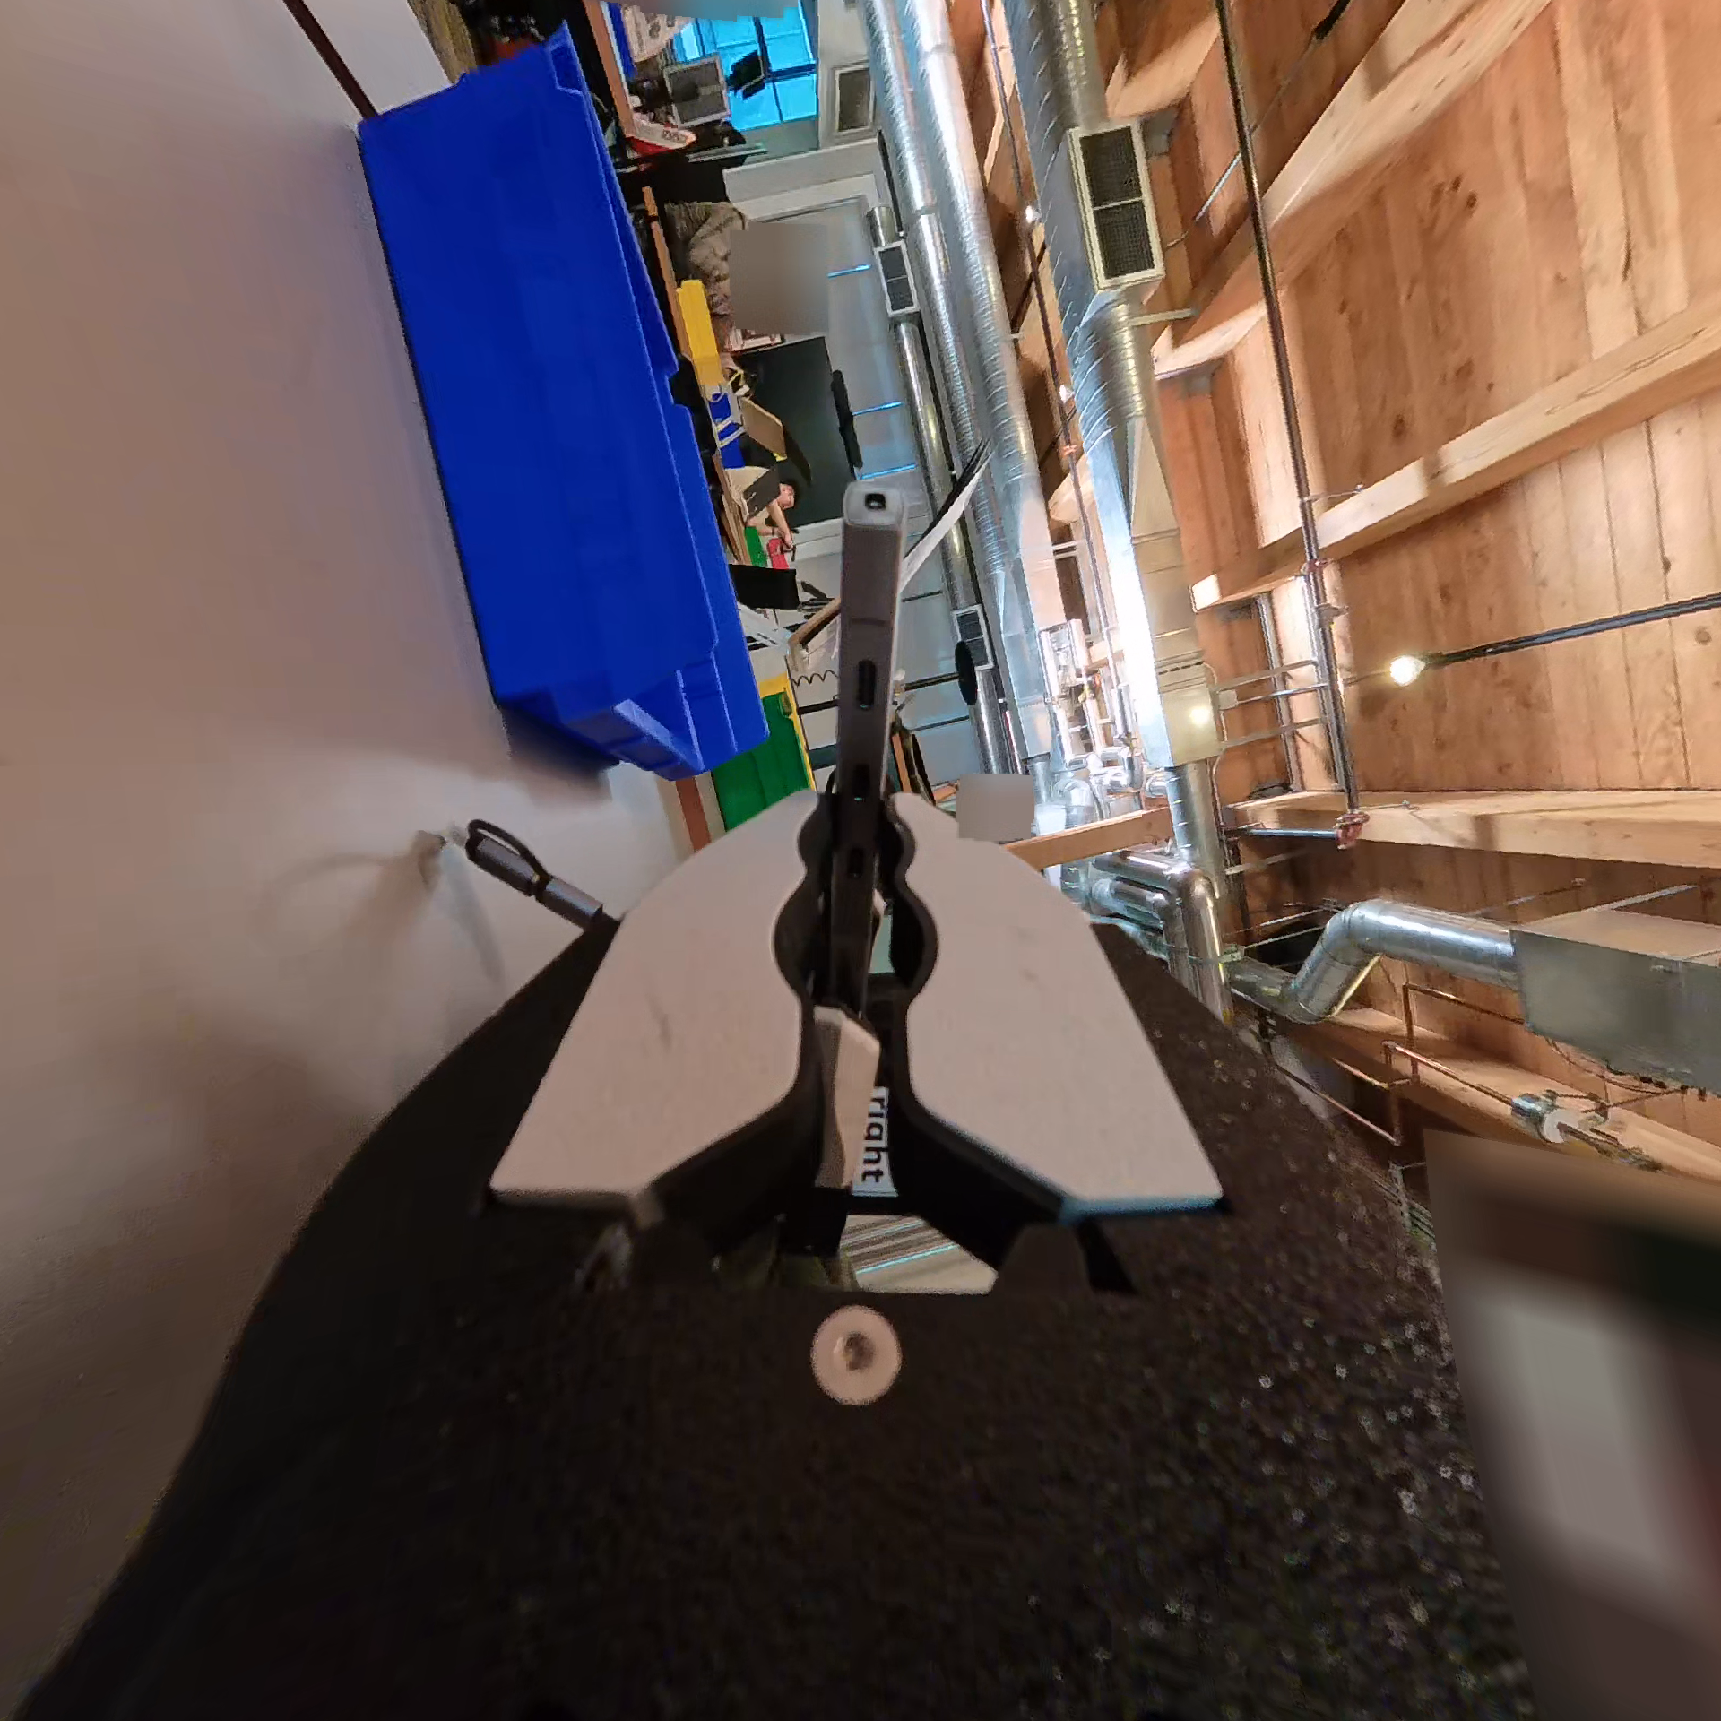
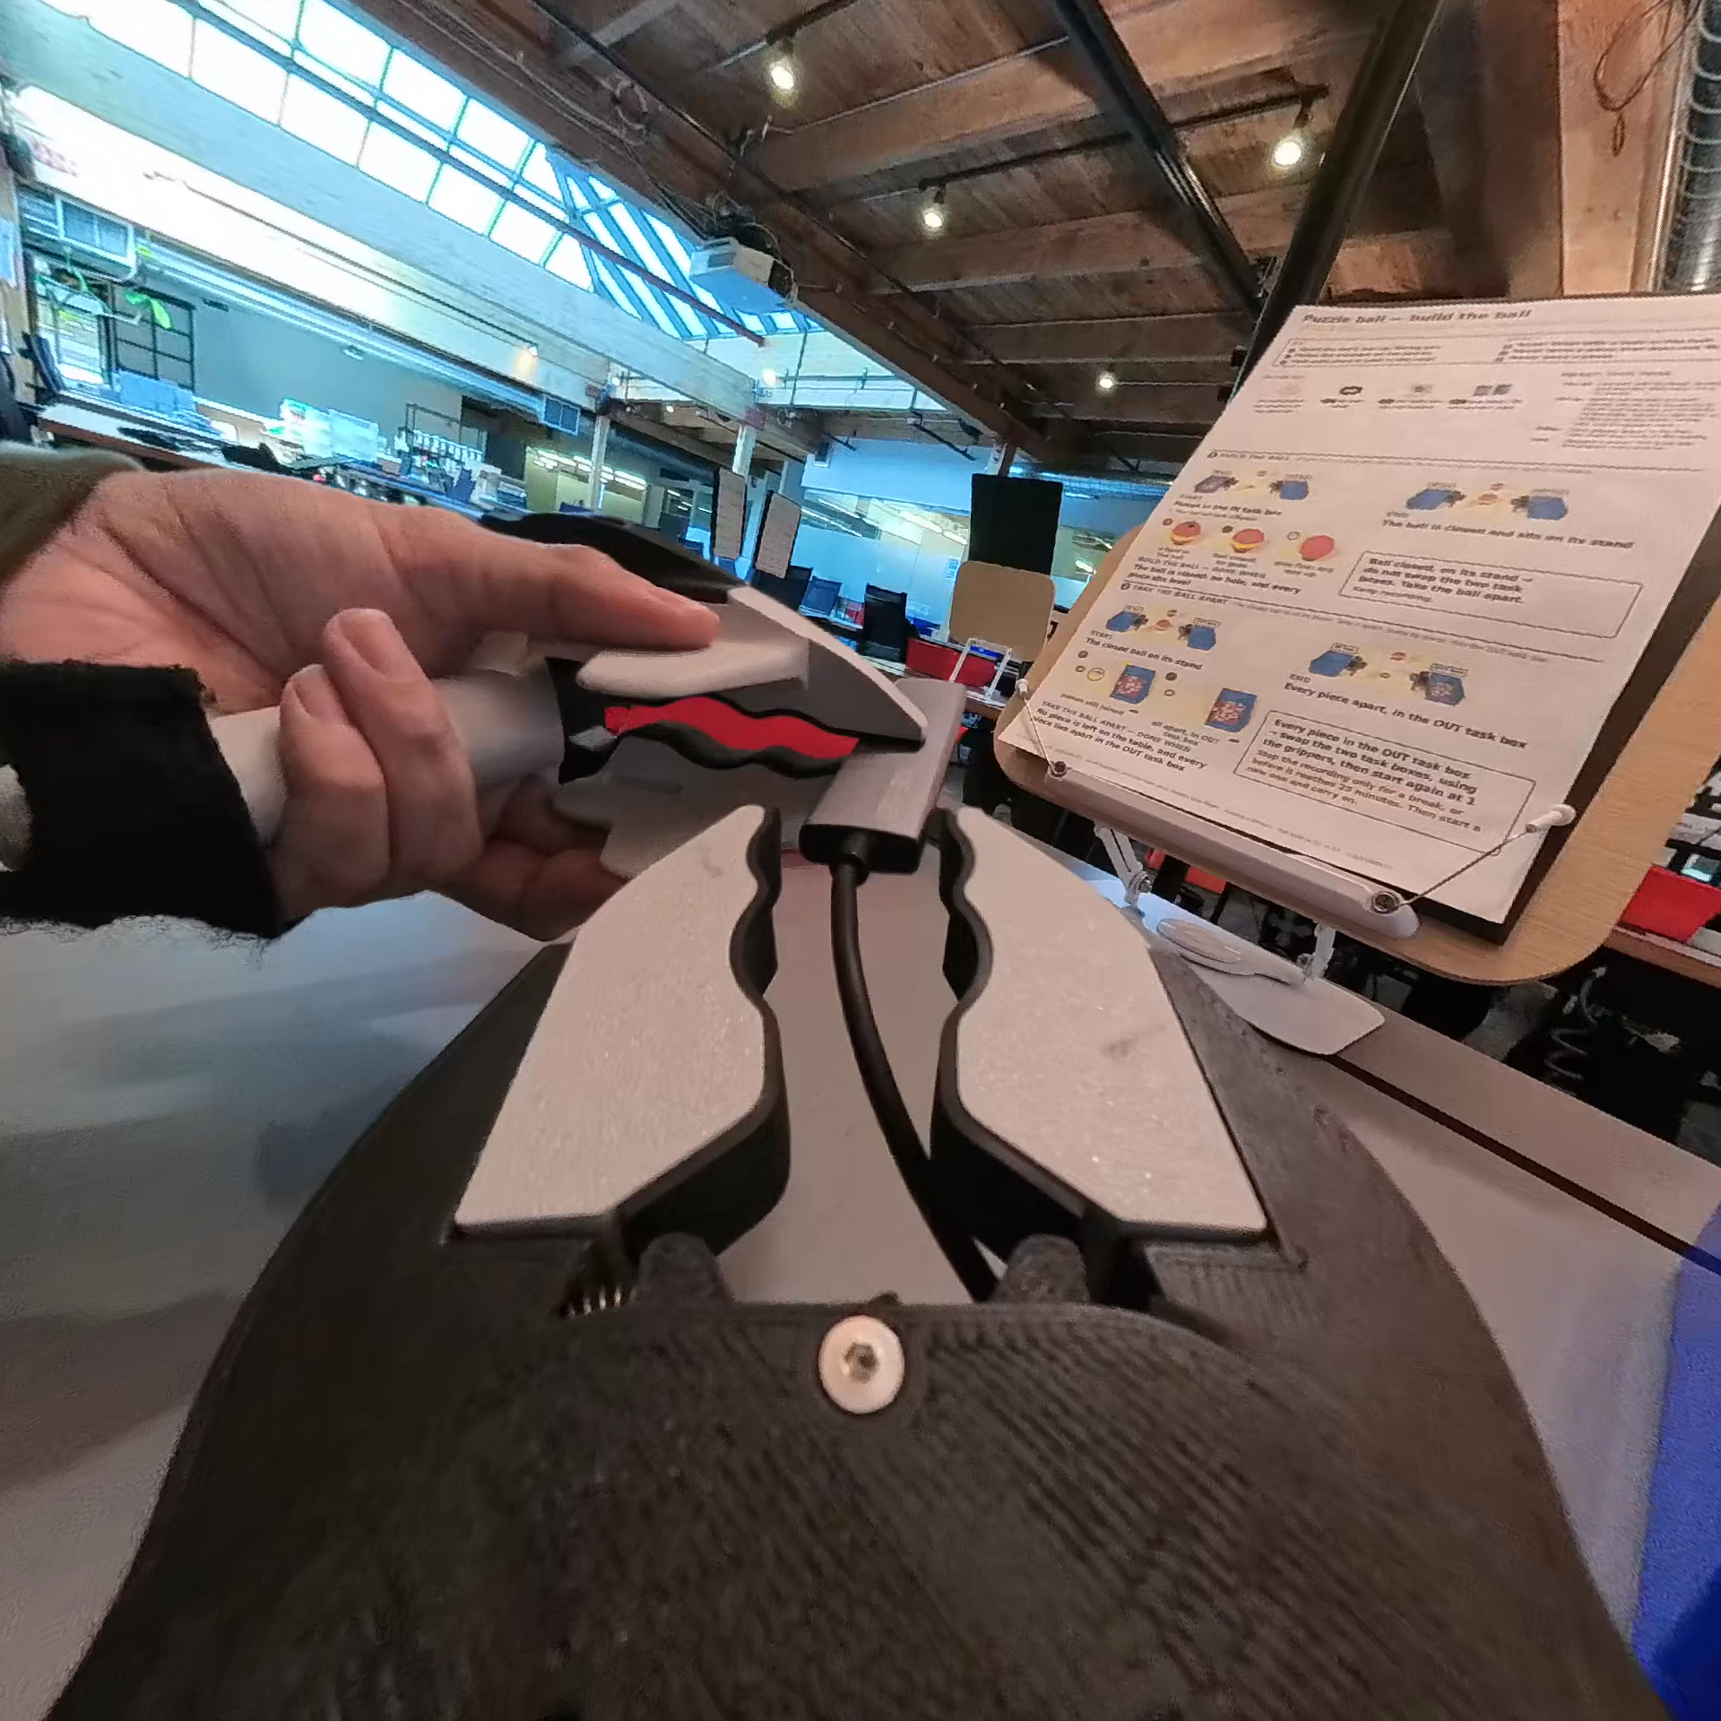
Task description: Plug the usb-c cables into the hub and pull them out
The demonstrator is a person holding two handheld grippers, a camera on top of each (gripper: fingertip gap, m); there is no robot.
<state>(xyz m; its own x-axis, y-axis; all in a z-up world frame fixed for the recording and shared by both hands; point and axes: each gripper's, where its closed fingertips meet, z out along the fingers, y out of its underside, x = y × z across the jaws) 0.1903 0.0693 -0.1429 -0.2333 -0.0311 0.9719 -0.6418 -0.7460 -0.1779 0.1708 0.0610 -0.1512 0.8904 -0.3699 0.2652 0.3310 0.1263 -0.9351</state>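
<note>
the left gripper [image 1: 852,838] has its two fingers pressed nearly together around the grey hub [image 1: 866,633], clamping its flat sides near the lower end. in the left wrist view the hub's long axis runs straight out from the fingers, away from the camera, with a narrow edge facing the lens and small ports showing along that edge and at the far tip. this view is rolled sideways, so the white table [image 1: 186,559] fills the left side with a blue bin [image 1: 549,438] on it. a loose usb-c cable plug [image 1: 535,875] with a metal shell lies on the table just beside the left finger, apart from the hub

in the right wrist view the right gripper [image 2: 857,838] has its fingers spread wide with nothing between the pads. the hub's [image 2: 885,792] near end sits just ahead of the fingertips, in the gap but seemingly not touching either pad, though the angle makes that hard to judge. the hub's own black cable [image 2: 871,1024] leaves that end and runs back between the fingers toward the camera. a hand [image 2: 326,652] holds the left gripper [image 2: 745,717] side-on, closed across the hub, its inner pads red. an instruction sheet on a stand [image 2: 1378,577] is to the right
</note>
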